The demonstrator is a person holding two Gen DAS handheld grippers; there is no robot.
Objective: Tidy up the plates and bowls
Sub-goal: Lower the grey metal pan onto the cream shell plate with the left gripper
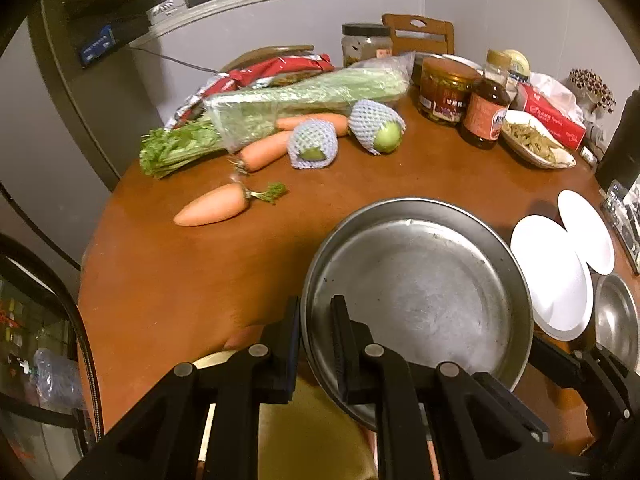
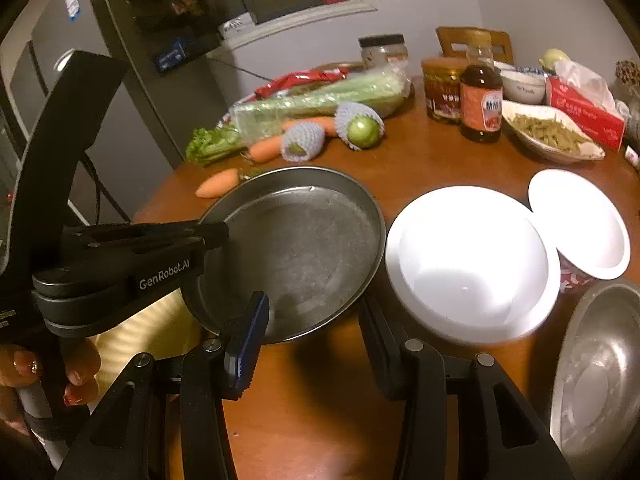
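Right wrist alone shows red-patterned bowl (image 2: 576,276) beside white plate (image 2: 472,264).

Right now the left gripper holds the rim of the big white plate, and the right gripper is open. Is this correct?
Not quite. The left gripper is clamped on the rim of the big metal pan, not the white plate, as the left wrist view shows. The right gripper is indeed open.
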